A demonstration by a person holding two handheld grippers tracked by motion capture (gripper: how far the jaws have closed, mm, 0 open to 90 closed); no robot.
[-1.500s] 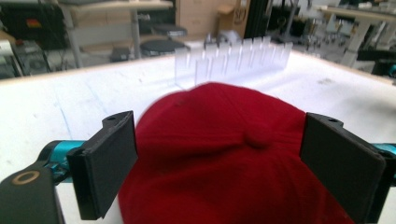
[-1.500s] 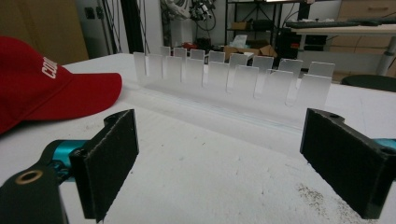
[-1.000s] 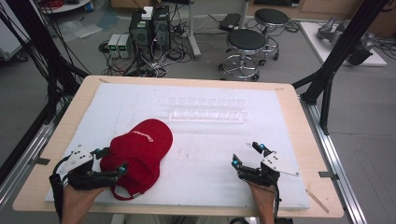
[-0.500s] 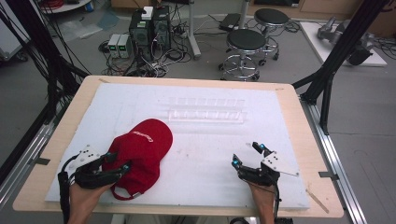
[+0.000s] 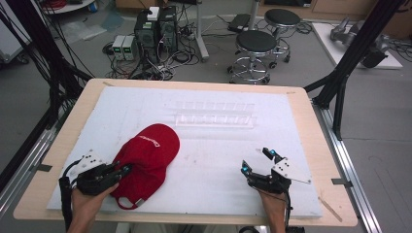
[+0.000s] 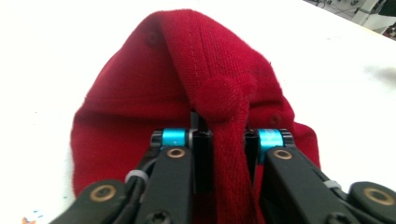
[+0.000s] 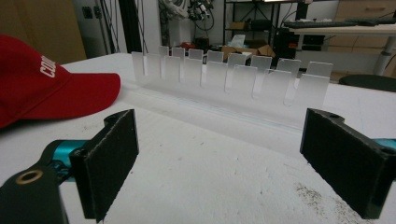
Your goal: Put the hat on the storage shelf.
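left gripper (image 5: 120,171): jaws just closed, now pinching a fold of the red cap (image 5: 148,162) | cap: crown bunched up since a second ago

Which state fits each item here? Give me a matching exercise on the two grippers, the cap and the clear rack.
Column one:
1. left gripper
2. right gripper
3. red cap
4. clear slotted rack

Column two:
A. stands untouched in the middle of the white board
B. jaws wide apart over bare board
C. a fold of its cloth is pinched between two jaws
D. jaws have just been closing and now clamp red fabric

Pairs: 1-D, 2-B, 3-C, 4-A
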